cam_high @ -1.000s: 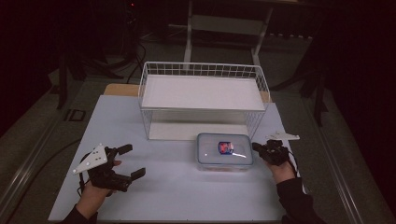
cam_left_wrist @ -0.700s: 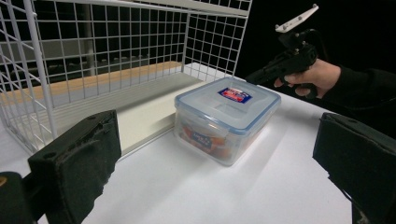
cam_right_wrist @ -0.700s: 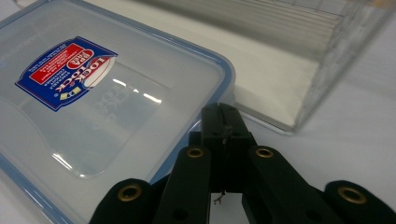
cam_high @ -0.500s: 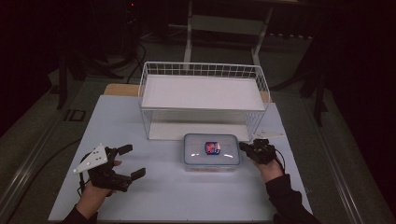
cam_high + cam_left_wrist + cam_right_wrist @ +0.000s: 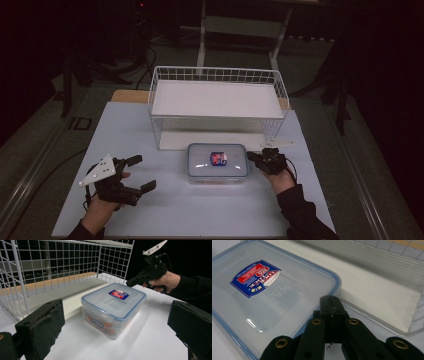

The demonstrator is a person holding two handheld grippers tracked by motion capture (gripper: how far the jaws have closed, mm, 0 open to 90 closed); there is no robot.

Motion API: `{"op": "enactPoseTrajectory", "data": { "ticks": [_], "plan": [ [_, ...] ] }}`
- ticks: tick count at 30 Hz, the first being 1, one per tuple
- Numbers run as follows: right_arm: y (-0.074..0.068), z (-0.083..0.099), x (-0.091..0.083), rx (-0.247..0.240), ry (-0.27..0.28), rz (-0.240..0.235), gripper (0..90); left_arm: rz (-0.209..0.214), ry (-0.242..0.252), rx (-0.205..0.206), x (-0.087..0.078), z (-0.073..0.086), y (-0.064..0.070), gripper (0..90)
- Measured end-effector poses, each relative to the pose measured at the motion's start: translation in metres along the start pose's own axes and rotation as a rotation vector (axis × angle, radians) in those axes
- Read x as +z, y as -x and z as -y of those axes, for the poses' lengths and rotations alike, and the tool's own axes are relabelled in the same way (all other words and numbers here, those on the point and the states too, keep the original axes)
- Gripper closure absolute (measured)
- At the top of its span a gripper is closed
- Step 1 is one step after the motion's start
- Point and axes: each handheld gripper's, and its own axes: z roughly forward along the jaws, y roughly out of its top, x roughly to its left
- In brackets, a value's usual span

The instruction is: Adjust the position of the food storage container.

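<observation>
My right claw (image 5: 331, 305), jaws pressed together and holding nothing, noses against the right edge of the clear lock-lid food container (image 5: 218, 162), which sits on the white tabletop (image 5: 200, 210) just in front of the wire basket (image 5: 218, 102). My left claw (image 5: 135, 173) waits wide apart, left of it. The step looks like a push; next calls for steady sideways pressure.

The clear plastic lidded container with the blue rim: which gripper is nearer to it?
Right. The right gripper sits shut against the container's right edge; the left gripper hangs open, apart, off its left.
</observation>
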Motion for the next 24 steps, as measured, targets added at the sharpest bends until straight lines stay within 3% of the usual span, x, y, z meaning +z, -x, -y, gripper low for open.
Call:
{"op": "enactPoseTrajectory", "data": {
  "ticks": [10, 13, 17, 18, 20, 24],
  "plan": [
    [-0.008, -0.003, 0.001, -0.016, 0.015, -0.004, 90.0, -0.002, -0.006, -0.005, 0.001, 0.000, 0.001, 1.1],
    [-0.009, -0.002, -0.007, 0.002, 0.050, 0.002, 88.6, -0.022, -0.005, -0.021, 0.003, 0.000, 0.001, 1.1],
    [-0.012, -0.003, -0.019, 0.001, 0.089, -0.020, 79.7, -0.035, -0.015, -0.044, 0.011, -0.004, 0.000, 1.1],
    [-0.015, -0.002, -0.028, -0.006, 0.123, -0.035, 71.9, -0.038, -0.024, -0.061, 0.014, -0.005, 0.000, 1.1],
    [-0.016, -0.002, -0.032, -0.002, 0.137, -0.044, 69.7, -0.028, -0.036, -0.078, 0.018, -0.008, 0.001, 1.1],
    [-0.024, -0.002, -0.047, -0.018, 0.180, -0.070, 44.9, -0.018, -0.092, -0.075, 0.032, -0.017, 0.005, 1.1]
  ]
}}
